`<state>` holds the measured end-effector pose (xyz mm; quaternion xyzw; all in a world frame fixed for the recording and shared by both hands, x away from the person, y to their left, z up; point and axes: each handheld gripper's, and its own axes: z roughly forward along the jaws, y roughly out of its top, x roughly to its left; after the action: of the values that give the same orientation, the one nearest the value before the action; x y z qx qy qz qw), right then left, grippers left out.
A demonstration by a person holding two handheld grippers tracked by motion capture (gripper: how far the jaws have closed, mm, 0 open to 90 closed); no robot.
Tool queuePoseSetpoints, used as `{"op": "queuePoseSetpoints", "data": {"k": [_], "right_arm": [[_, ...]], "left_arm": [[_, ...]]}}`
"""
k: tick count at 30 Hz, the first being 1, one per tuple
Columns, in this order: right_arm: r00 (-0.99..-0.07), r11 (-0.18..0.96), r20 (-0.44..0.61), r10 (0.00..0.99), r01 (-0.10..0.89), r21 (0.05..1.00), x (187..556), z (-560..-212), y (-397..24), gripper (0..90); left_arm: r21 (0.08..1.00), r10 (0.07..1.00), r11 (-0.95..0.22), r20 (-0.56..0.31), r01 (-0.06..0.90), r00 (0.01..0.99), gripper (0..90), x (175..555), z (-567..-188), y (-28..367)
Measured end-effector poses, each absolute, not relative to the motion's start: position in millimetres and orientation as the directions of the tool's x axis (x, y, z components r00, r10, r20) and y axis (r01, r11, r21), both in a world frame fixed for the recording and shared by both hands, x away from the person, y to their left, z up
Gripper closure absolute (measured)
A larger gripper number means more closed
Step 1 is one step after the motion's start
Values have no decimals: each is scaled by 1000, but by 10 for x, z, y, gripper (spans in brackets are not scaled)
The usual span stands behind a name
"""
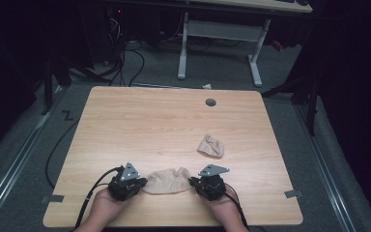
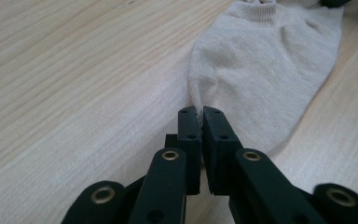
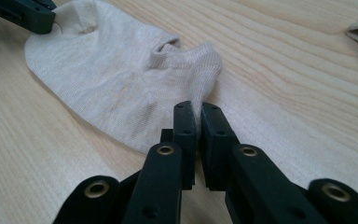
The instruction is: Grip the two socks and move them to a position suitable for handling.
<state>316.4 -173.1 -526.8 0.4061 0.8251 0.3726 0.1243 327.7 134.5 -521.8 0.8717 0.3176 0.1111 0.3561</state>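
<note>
We find a beige sock (image 1: 166, 181) lying flat on the wooden surface (image 1: 140, 125), near its 6 o'clock edge. The left gripper (image 1: 142, 182) pinches the sock's 9 o'clock end, jaws closed on the fabric. The right gripper (image 1: 192, 181) pinches the cuff at 3 o'clock likewise. A second sock (image 1: 211, 146), bunched, lies apart toward 1 o'clock.
</note>
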Motion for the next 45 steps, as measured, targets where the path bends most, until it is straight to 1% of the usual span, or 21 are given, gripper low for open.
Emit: {"op": "queuePoseSetpoints", "data": {"k": [6, 7, 11, 12, 13, 15, 18, 19, 20, 23, 27, 28, 29, 30, 31, 32, 35, 36, 38, 41, 45], "right_arm": [[-647, 385, 116, 753, 577, 721, 3117, -5258, -1751, 806], [-642, 370, 119, 757, 573, 731, 3100, -5236, -1777, 783], [-626, 345, 124, 770, 573, 744, 3086, -5217, -1847, 764], [-603, 319, 131, 787, 580, 750, 3080, -5209, -1922, 746], [-603, 319, 131, 787, 580, 750, 3080, -5209, -1922, 746], [-569, 297, 113, 815, 577, 761, 3094, -5205, -2016, 704], [-544, 288, 88, 835, 567, 772, 3107, -5196, -2065, 685], [-519, 288, 54, 853, 554, 781, 3128, -5187, -2112, 675], [-519, 288, 54, 853, 554, 781, 3128, -5187, -2112, 675], [-475, 299, -10, 880, 538, 788, 3177, -5143, -2194, 676], [-433, 274, -13, 901, 548, 790, 3265, -5082, -2257, 691], [-410, 271, -30, 911, 544, 794, 3347, -5038, -2294, 679], [-410, 271, -30, 911, 544, 794, 3347, -5038, -2294, 679], [-389, 265, -38, 920, 549, 793, 3441, -4996, -2321, 640], [-389, 265, -38, 920, 549, 793, 3441, -4996, -2321, 640], [-378, 259, -39, 925, 552, 792, 3521, -4964, -2340, 615], [-362, 252, -41, 931, 558, 790, 3619, -4929, -2347, 612], [-353, 250, -43, 935, 567, 785, 3723, -4909, -2353, 603], [-350, 254, -48, 936, 572, 780, 3764, -4907, -2353, 602], [-332, 248, -43, 942, 604, 757, 3951, -4938, -2364, 599], [-325, 238, -32, 945, 619, 748, 4050, -4974, -2373, 595]], "left_arm": [[690, 643, -536, -40, 487, 765, 798, 3265, -5211, 1398], [694, 649, -527, -44, 491, 759, 756, 3268, -5200, 1416], [714, 662, -500, -49, 490, 748, 604, 3276, -5169, 1456], [735, 675, -474, -50, 485, 736, 575, 3295, -5141, 1506], [735, 675, -474, -50, 485, 736, 555, 3295, -5141, 1506], [753, 695, -443, -54, 487, 717, 518, 3334, -5114, 1590], [760, 711, -423, -59, 494, 701, 493, 3361, -5105, 1646], [766, 720, -400, -77, 504, 689, 473, 3382, -5092, 1700], [766, 720, -400, -77, 504, 689, 466, 3382, -5092, 1700], [778, 727, -393, -63, 490, 683, 445, 3395, -5073, 1759], [778, 725, -412, -34, 473, 688, 429, 3413, -5074, 1781], [776, 726, -418, -26, 471, 688, 426, 3427, -5078, 1798], [776, 726, -418, -26, 471, 688, 425, 3427, -5078, 1798], [777, 728, -415, -28, 473, 684, 424, 3439, -5079, 1818], [777, 728, -415, -28, 473, 684, 424, 3439, -5079, 1818], [776, 728, -416, -29, 474, 685, 424, 3442, -5074, 1833], [784, 734, -398, -39, 476, 678, 424, 3448, -5063, 1864], [785, 736, -393, -42, 478, 675, 423, 3449, -5059, 1877], [786, 736, -392, -44, 478, 676, 423, 3450, -5059, 1883], [787, 739, -387, -46, 480, 672, 423, 3451, -5057, 1898], [786, 740, -386, -49, 483, 671, 422, 3456, -5055, 1918]]}}
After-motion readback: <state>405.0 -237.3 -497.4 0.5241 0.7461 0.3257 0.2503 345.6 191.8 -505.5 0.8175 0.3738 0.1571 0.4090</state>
